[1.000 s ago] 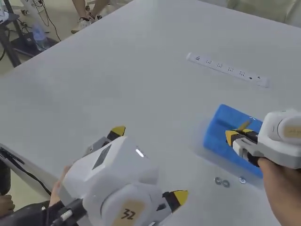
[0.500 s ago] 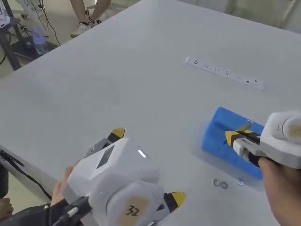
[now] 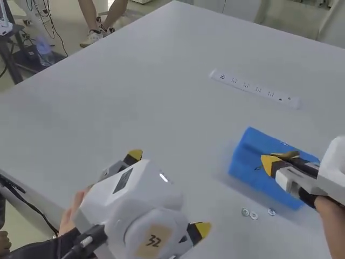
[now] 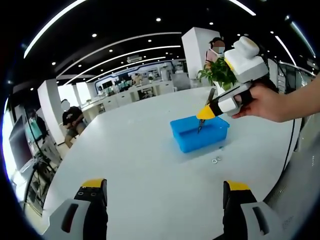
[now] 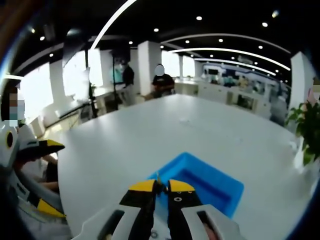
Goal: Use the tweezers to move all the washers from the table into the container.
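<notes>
A blue container [image 3: 253, 162] sits on the white table [image 3: 135, 97] at the right. My right gripper [image 3: 270, 161] hovers over it, shut on thin metal tweezers [image 4: 204, 116] whose tip points down into the container [image 4: 186, 136]. Three small washers [image 3: 253, 215] lie on the table just in front of the container, seen too as washers [image 4: 216, 161] in the left gripper view. My left gripper [image 3: 167, 192] is low at the near left, its jaws wide apart and holding nothing. In the right gripper view my right gripper [image 5: 160, 186] has its jaws together above the container [image 5: 210, 187].
A white power strip [image 3: 253, 90] lies on the far side of the table. The table's left edge [image 3: 32, 189] runs close to my left gripper, with a black cable beside it. A person's feet [image 3: 99, 29] and a stand are on the floor beyond the far-left corner.
The head camera has shifted, so the table sits a little differently in view. My right gripper stays over the container with the tweezers; my left gripper holds its place.
</notes>
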